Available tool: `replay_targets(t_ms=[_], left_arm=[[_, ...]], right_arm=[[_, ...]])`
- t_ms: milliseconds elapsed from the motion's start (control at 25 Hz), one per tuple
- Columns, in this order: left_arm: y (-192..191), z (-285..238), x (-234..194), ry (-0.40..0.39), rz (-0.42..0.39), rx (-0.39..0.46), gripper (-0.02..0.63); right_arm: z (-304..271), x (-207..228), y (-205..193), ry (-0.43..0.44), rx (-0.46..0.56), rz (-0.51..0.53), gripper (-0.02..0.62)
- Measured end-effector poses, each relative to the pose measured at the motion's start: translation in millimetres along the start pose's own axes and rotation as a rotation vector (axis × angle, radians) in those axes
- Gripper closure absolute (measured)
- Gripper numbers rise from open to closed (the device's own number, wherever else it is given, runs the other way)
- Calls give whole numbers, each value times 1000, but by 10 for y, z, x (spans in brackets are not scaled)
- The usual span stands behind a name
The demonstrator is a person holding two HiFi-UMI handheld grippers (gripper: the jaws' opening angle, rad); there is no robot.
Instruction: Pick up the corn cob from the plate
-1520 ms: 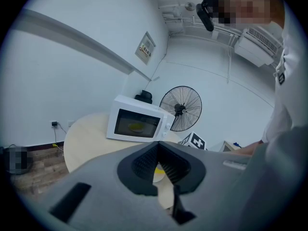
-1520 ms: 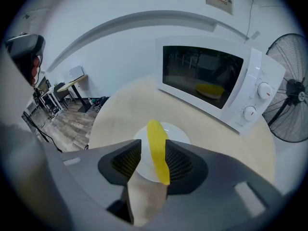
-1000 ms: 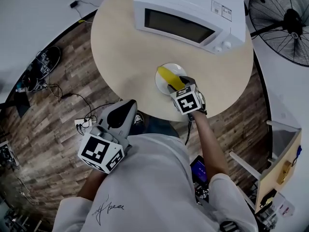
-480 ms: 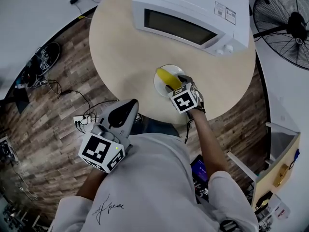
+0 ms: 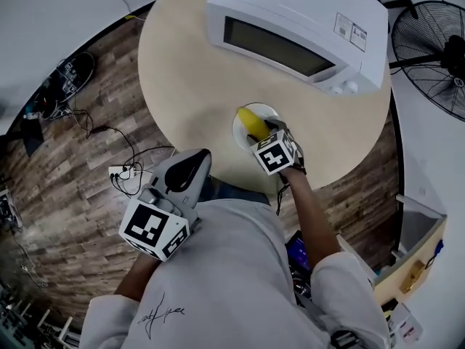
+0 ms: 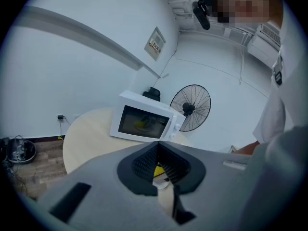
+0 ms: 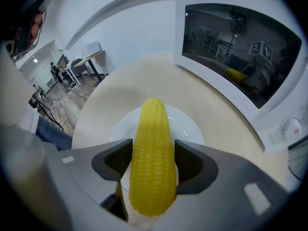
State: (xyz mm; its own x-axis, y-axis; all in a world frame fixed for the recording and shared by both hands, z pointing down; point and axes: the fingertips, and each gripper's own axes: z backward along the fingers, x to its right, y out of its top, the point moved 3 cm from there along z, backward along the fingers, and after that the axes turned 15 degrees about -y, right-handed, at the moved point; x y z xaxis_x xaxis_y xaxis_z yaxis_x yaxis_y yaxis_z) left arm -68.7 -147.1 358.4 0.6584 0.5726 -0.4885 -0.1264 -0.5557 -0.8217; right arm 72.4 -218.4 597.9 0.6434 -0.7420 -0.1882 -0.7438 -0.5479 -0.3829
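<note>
A yellow corn cob lies on a small white plate near the front edge of the round table. My right gripper points steeply down over it. Its jaws have just been opening and stand wide on either side of the cob, open, the pads close beside its flanks. In the head view the cob pokes out beyond the right gripper. My left gripper hangs off the table's near edge, shut and empty. Through its jaws a bit of the cob shows far off.
A white microwave with its door closed stands at the back of the table, just beyond the plate. A black floor fan is off to the right. Cables and a power strip lie on the wooden floor at the left.
The right gripper has sunk closer over the cob on the plate, hiding more of it. The left gripper stays about where it was.
</note>
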Motion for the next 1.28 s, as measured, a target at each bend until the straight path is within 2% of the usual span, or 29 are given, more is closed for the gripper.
replay_targets(t_ms=[400, 1120, 1280], left_arm=[[31, -88, -73, -1, 8, -13, 603], [-28, 18, -21, -4, 4, 3, 603], [-37, 50, 34, -7, -3, 6, 603]], right_arm=[[-36, 18, 5, 0, -5, -17, 322], [12, 68, -94, 4, -24, -194, 324], [50, 65, -130, -5, -23, -202, 324]])
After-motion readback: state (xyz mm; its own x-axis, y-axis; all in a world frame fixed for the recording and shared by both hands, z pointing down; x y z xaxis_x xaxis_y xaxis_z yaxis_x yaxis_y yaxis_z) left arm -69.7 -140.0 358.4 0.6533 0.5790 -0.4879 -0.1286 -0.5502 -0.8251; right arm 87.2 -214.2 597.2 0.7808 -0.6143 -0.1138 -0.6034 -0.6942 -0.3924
